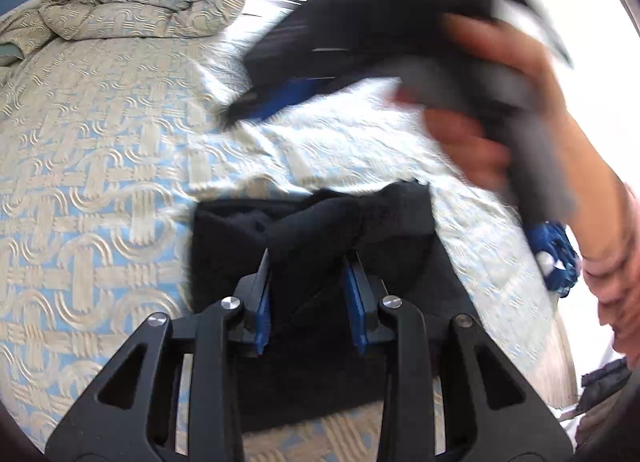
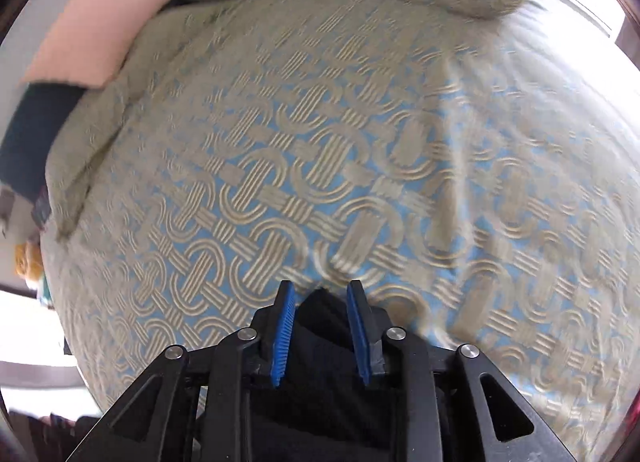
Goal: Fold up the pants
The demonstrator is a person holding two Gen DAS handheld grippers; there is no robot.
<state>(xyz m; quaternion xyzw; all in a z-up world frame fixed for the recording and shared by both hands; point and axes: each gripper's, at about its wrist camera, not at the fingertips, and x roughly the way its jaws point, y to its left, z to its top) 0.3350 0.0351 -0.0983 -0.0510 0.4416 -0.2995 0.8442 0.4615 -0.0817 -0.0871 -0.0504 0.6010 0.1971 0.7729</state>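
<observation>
Bed (image 1: 100, 166) with patterned cover, carrying the dark folded pants (image 1: 248, 238) near its front edge. Left claw (image 1: 310, 302) clamped on a pants fold, directly over them. Right claw (image 2: 320, 326): cloth between its pads, grip uncertain.

Left claw (image 1: 310, 262) clamped, right claw (image 2: 322, 294) angled downward.

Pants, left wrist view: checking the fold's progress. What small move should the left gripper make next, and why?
Probably lower the left gripper and lay its fabric flat: its jaws pinch a raised bunch of the black pants, already a compact rectangle on the bedspread.
</observation>
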